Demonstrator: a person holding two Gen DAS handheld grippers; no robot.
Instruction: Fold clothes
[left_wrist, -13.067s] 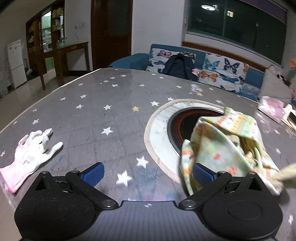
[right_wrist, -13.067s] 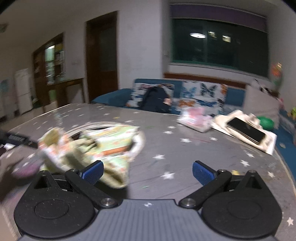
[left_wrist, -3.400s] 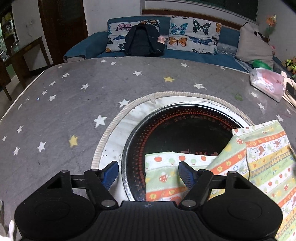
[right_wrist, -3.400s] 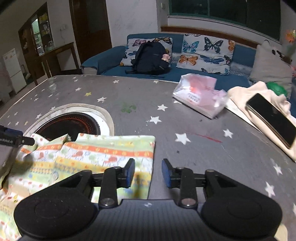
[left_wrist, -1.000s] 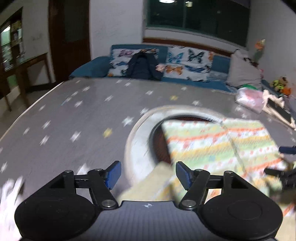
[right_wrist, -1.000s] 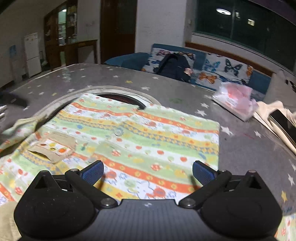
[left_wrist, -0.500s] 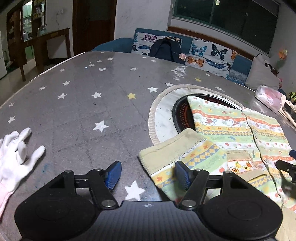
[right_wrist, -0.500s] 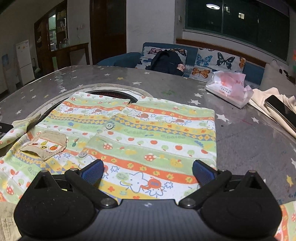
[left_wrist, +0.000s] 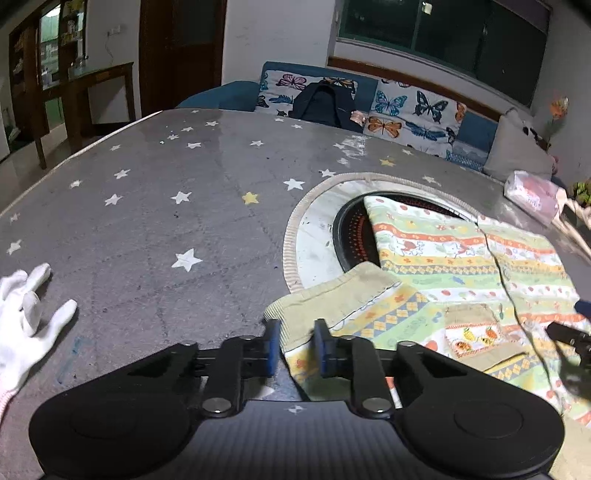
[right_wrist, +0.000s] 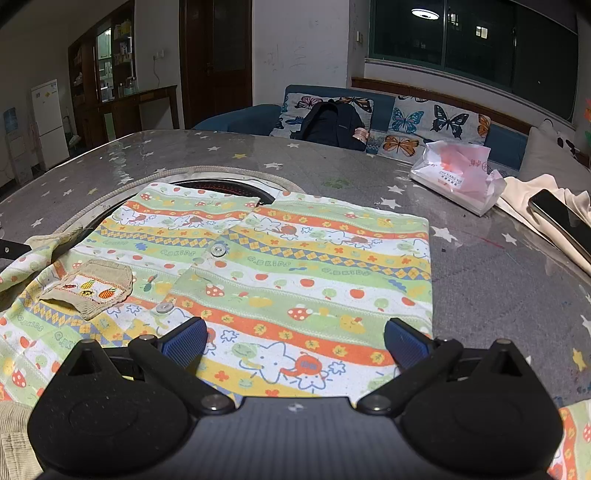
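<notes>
Left hand-held gripper (left_wrist: 294, 345) has narrowed from open onto the sleeve cuff (left_wrist: 332, 299), apparently pinching it. Right hand-held gripper (right_wrist: 294, 341) stays open above the flat shirt (right_wrist: 295, 266); sleeve fold can begin.

One patterned shirt (right_wrist: 295, 266) is seen, with two buttons (right_wrist: 218, 251) and one pocket (right_wrist: 92, 286). One white glove (left_wrist: 22, 321), one tissue pack (right_wrist: 456, 177), one phone (right_wrist: 561, 218) and two grippers are counted.
</notes>
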